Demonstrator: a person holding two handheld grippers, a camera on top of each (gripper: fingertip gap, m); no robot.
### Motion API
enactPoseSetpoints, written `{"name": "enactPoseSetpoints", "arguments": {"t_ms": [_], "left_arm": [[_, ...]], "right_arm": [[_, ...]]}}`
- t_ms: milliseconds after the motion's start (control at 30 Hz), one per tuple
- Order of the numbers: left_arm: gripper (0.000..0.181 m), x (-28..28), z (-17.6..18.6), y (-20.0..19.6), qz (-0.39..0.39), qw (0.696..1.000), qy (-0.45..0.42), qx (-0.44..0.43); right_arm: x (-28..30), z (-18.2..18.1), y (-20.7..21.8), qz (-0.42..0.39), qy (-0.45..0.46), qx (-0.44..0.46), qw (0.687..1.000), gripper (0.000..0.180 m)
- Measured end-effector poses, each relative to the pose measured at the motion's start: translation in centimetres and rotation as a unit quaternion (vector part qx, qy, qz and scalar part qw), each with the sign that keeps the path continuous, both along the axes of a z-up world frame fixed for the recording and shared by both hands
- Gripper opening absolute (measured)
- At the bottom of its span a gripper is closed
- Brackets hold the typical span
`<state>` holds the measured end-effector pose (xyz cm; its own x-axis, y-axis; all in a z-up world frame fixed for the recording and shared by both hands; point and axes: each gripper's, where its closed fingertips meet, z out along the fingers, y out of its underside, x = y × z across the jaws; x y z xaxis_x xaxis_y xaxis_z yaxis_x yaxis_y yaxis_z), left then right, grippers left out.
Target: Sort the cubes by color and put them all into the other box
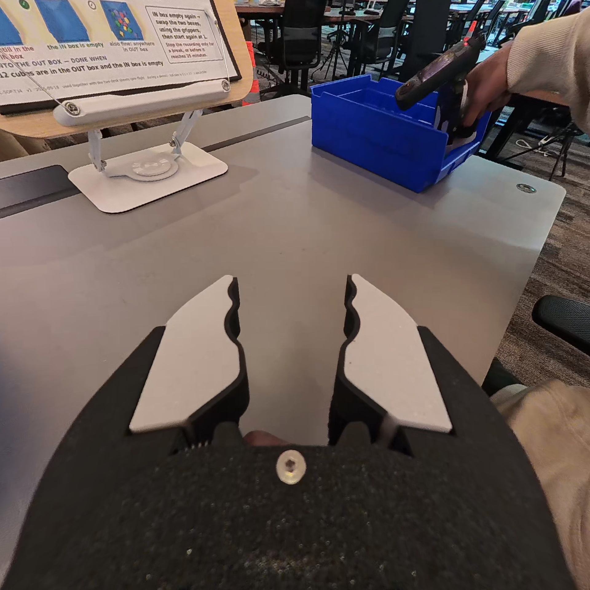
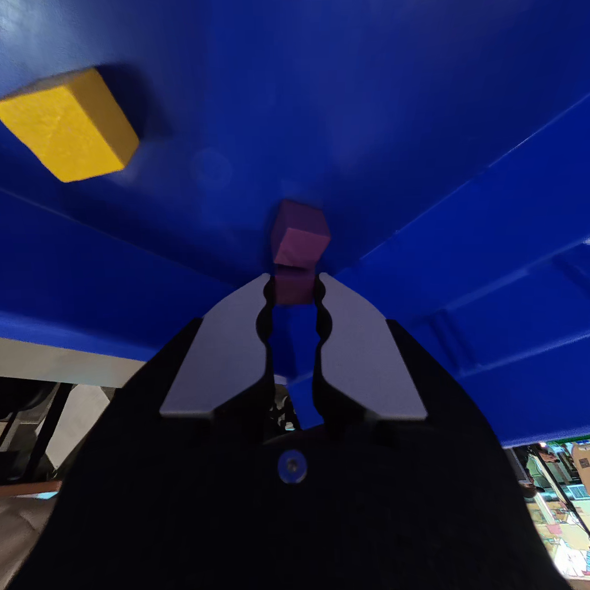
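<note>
My right gripper (image 2: pixel 294 287) is down inside the blue box (image 2: pixel 415 159), shut on a purple cube (image 2: pixel 293 292) held between its fingertips. A second purple cube (image 2: pixel 301 238) lies on the box floor just beyond it, close or touching. A yellow cube (image 2: pixel 70 127) lies on the floor at the upper left. My left gripper (image 1: pixel 292 284) is open and empty, low over the grey table (image 1: pixel 287 223). The left wrist view shows the blue box (image 1: pixel 376 137) at the table's far right, with a hand holding the right gripper's body (image 1: pixel 437 76) over it; its fingers are hidden there.
A white stand with an instruction sheet (image 1: pixel 127 64) sits at the far left of the table. The table's right edge (image 1: pixel 542 255) drops to carpet. A black chair arm (image 1: pixel 565 322) is at the right. Office chairs and desks stand behind. The tips of one gripper are about 55 cm away from the tips of the other.
</note>
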<state>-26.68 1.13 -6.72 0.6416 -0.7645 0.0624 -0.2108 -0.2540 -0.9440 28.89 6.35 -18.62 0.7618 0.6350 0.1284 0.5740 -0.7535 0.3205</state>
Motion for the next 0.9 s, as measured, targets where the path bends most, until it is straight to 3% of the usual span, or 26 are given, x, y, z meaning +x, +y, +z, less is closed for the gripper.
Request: {"name": "enactPoseSetpoints", "arguments": {"t_ms": [167, 300, 400, 500, 567, 633, 733, 900], "left_arm": [[0.064, -0.2, -0.1, 0.1, 0.004, 1.0, -0.001, -0.004], [0.063, -1.0, -0.7, 0.9, 0.033, 0.999, 0.007, -0.012], [0.063, -1.7, -1.5, 1.8, 0.062, 0.998, 0.022, -0.014], [0.063, -2.4, -2.5, 2.6, 0.089, 0.995, 0.033, -0.017], [0.063, -2.5, -3.1, 2.8, 0.096, 0.994, 0.031, -0.029], [0.063, -2.6, -3.6, 2.9, 0.098, 0.994, 0.03, -0.038], [0.063, -2.8, -4.1, 3.0, 0.101, 0.993, 0.032, -0.044], [0.063, -3.1, -5.0, 2.9, 0.097, 0.993, 0.04, -0.053]], "right_arm": [[-0.4, 1.7, 0.3, 0.022, 0.016, 0.027, 0.999, 0.038], [-2.0, 9.8, 3.1, 0.028, 0.027, 0.225, 0.974, 0.042], [-9.0, 17.2, 4.0, 0.043, 0.133, 0.449, 0.883, 0.045], [-21.2, 20.6, 1.6, 0.054, 0.357, 0.569, 0.739, 0.044], [-29.0, 19.5, -0.8, 0.05, 0.496, 0.559, 0.663, 0.041], [-34.7, 16.4, -1.8, 0.04, 0.556, 0.541, 0.629, 0.046], [-39.7, 12.4, -2.1, 0.06, 0.559, 0.547, 0.62, 0.047], [-41.3, 11.2, -2.5, 0.089, 0.542, 0.573, 0.608, 0.044]]}}
